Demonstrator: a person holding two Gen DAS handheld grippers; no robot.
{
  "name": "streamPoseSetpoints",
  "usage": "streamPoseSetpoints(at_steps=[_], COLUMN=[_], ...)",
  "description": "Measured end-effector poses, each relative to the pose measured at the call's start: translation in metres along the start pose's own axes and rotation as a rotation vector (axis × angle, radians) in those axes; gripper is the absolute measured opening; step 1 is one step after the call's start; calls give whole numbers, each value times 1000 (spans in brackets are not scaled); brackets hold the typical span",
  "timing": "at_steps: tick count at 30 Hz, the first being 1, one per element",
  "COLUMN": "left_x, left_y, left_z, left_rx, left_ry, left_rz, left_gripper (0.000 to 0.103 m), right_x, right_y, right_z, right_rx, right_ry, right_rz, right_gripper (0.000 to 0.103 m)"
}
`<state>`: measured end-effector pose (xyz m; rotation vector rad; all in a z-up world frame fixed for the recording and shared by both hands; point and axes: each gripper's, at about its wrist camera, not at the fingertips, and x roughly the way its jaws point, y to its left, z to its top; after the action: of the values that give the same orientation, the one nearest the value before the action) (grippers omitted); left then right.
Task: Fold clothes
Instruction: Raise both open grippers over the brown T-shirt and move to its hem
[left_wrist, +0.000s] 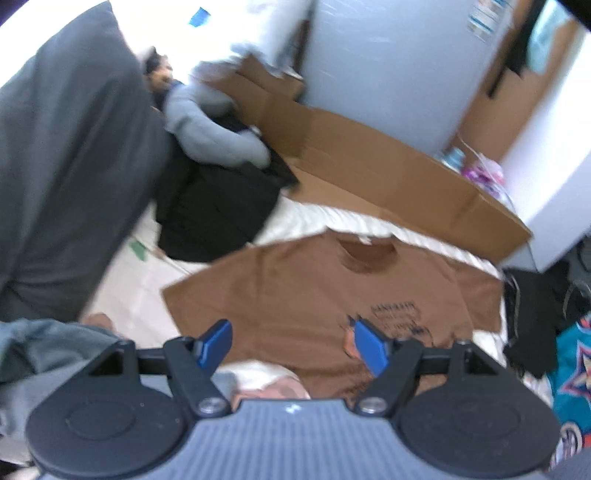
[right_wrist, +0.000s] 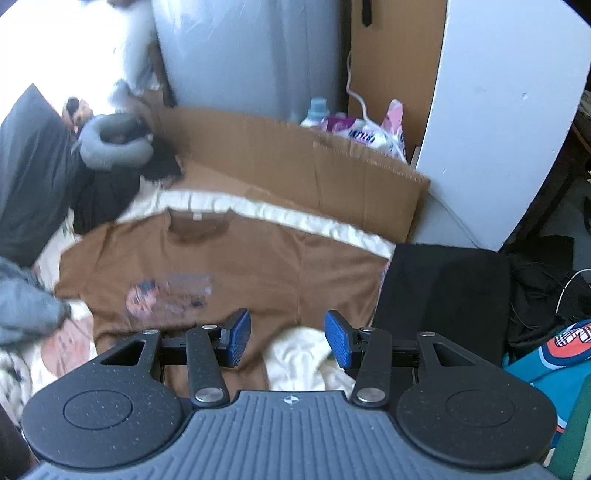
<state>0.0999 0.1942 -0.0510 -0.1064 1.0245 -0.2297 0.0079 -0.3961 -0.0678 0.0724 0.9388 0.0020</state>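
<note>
**Both jaws wide open above a brown T-shirt spread on the bed**

Jaws of the left gripper (left_wrist: 291, 345) stand wide apart and hold nothing; its blue pads hover over the lower part of the brown cotton T-shirt (left_wrist: 314, 288). Jaws of the right gripper (right_wrist: 287, 338) are likewise wide and empty, hanging over the shirt's bottom hem, where a rumpled bit of cream sheet (right_wrist: 299, 350) shows between the pads.

The surface is a bed with a cream-white sheet (left_wrist: 122, 280). A flattened brown cardboard sheet (right_wrist: 295, 166) lies along the bed's far edge against a grey wall. At the far left corner sit a dark grey pillow (left_wrist: 74, 166), a grey U-shaped neck cushion (right_wrist: 110, 147) and a heap of black clothes (left_wrist: 214, 210). A folded black garment (right_wrist: 443, 291) lies just beside the shirt at the bed's right edge, with a teal printed garment (right_wrist: 546, 365) nearer the right near corner. A white door panel (right_wrist: 498, 129) stands beyond.

The T-shirt lies flat, front up, in the middle of the bed. Its collar points to the far edge and its hem to the near edge, so the long axis runs near to far. A dark printed graphic (left_wrist: 399, 321) sits on the chest. Both views are blurred.
</note>
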Motion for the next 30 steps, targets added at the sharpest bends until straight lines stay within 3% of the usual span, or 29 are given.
streamPoseSetpoints(at_steps=[14, 30], left_x=[114, 227], left_y=[-17, -42], left_z=[-109, -202], left_rx=[-53, -178], left_ry=[194, 362], left_rz=[-79, -275], left_gripper=[70, 67], right_x=[83, 160], right_y=[4, 14], right_z=[-110, -197], right_rx=[66, 98], right_ry=[84, 218], right_rz=[34, -3], right_gripper=[52, 51])
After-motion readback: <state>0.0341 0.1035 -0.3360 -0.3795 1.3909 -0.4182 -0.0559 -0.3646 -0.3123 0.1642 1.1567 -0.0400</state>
